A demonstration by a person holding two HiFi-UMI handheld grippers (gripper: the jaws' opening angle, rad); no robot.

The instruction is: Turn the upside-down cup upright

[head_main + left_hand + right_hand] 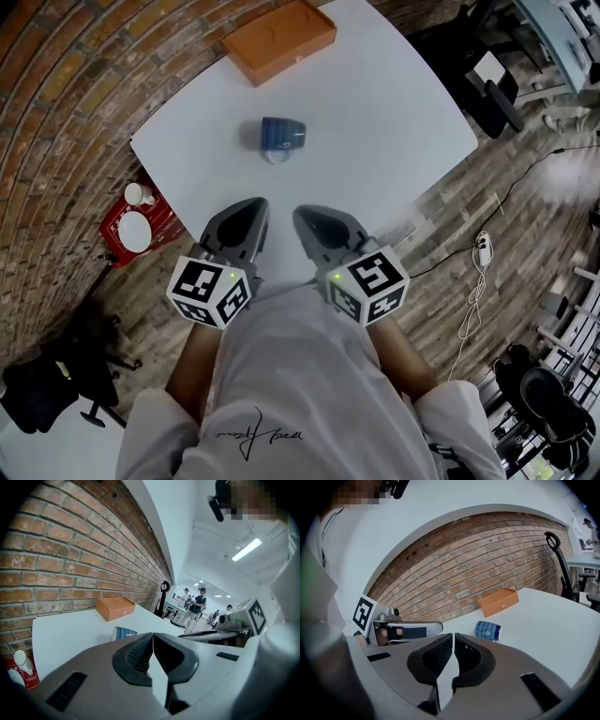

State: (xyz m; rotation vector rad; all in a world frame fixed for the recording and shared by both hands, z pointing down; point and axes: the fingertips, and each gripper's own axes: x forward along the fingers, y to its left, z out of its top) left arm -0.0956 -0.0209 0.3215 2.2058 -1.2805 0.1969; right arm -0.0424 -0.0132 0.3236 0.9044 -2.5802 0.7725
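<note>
A blue striped cup (279, 136) sits near the middle of the white table (394, 112), its white handle toward me. It also shows in the left gripper view (123, 632) and the right gripper view (487, 630), and its mouth is not visible. My left gripper (246, 208) hovers at the table's near edge, well short of the cup, its jaws pressed together with nothing between them (153, 634). My right gripper (314, 217) is beside it, also shut and empty (453, 634). Neither touches the cup.
An orange box (279, 37) lies at the table's far edge by the brick wall. On the floor to the left are a red tray (112, 230) with white dishes and a black chair (56, 384). A power strip (483, 246) lies right. People (197, 604) stand far off.
</note>
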